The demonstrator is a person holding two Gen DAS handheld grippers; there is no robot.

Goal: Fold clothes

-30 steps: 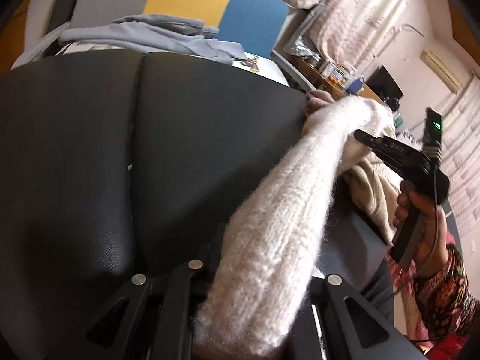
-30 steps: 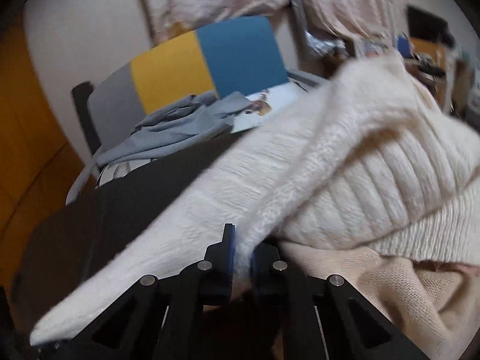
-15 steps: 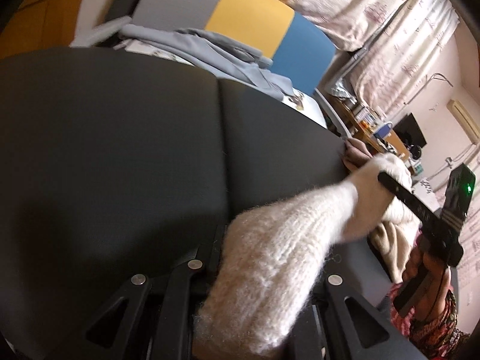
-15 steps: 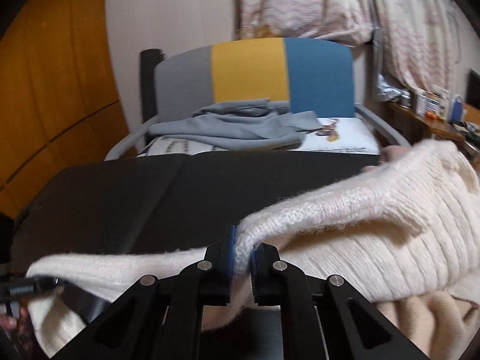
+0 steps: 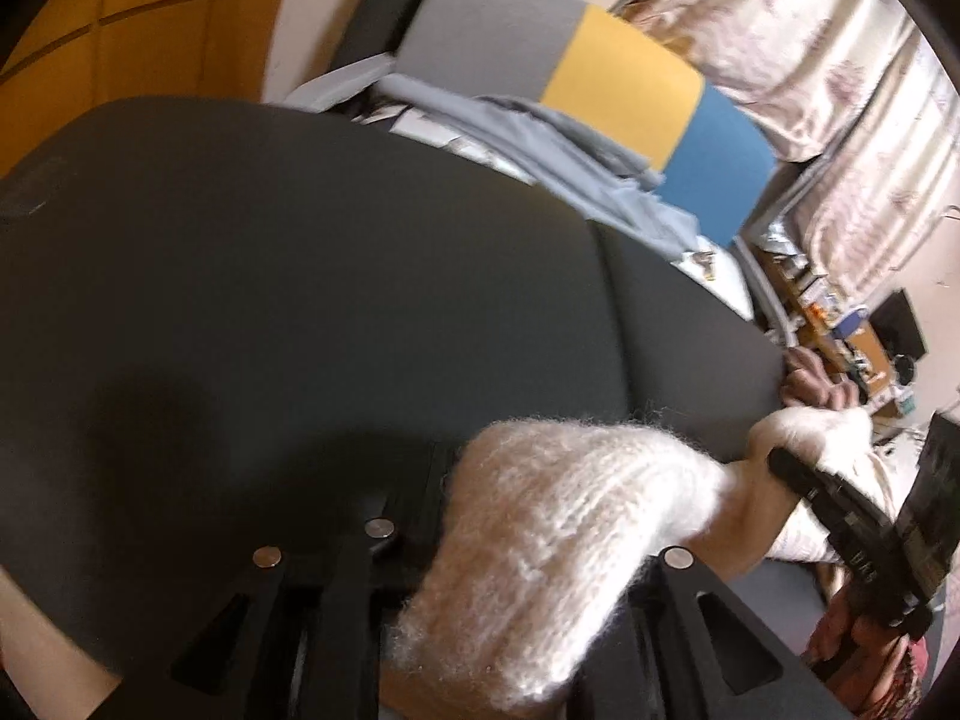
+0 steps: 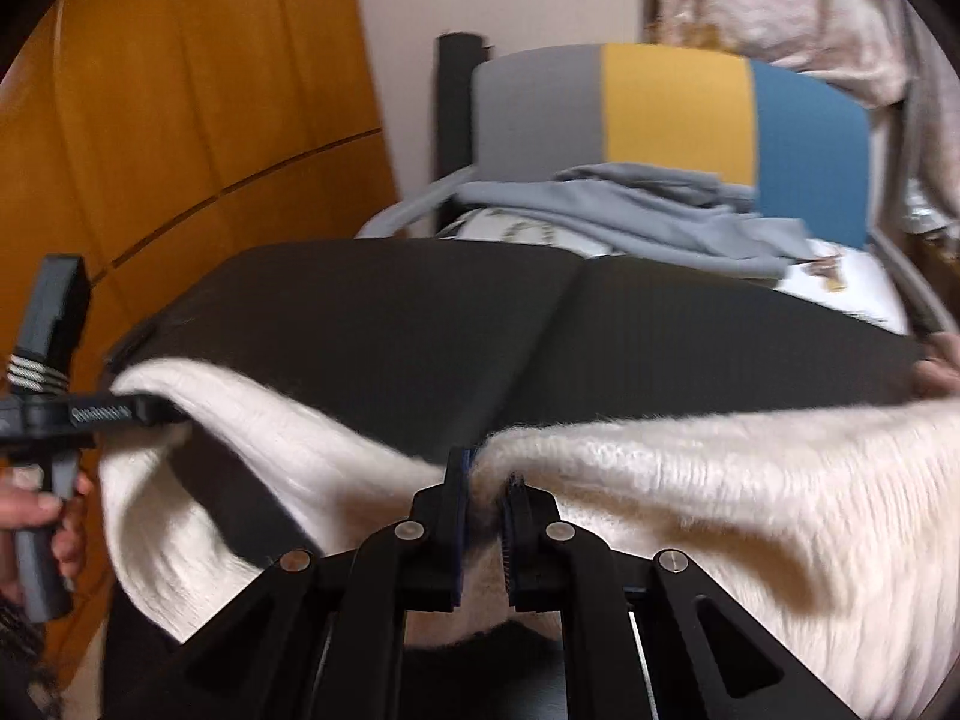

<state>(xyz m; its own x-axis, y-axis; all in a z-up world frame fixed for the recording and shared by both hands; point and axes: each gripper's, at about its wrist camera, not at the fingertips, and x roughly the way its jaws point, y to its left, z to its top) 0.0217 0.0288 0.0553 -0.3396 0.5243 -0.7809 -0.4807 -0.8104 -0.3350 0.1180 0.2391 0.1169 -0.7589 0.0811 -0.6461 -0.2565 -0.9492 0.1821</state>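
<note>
A broad black padded surface with a seam down its middle [image 6: 480, 324] fills most of both views and serves as the folding bench. Beyond its far edge stands a chair with a grey, yellow and blue panelled back [image 6: 672, 108], and a crumpled pale grey garment [image 6: 630, 216] lies heaped on its seat.

The fluffy cream knitted sweater [image 6: 750, 498] is the piece being worked. Its bulk lies over the near right part of the black surface, and one long sleeve [image 6: 288, 438] runs leftward from it, lifted and sagging above the bench.

The right gripper [image 6: 483, 483] has its jaws drawn almost together on a pinch of the knit at the sweater's upper edge, near where the sleeve leaves the body. The left gripper [image 6: 162, 411], held in a person's hand [image 6: 36, 516], grips the sleeve near its cuff end; in its own view the wool bunches up thickly over its jaws, so the gap between them cannot be read, but the sleeve plainly hangs from it.

My judgement is that a sleeve fold is in hand: the sleeve is stretched between the two grips, neither laid flat nor yet resting on the body. The next move likely calls for carrying the cuff end across over the body while the right grip anchors the shoulder, keeping the knit taut enough to land smooth, since the loose, stretchy wool may droop or bunch.
</note>
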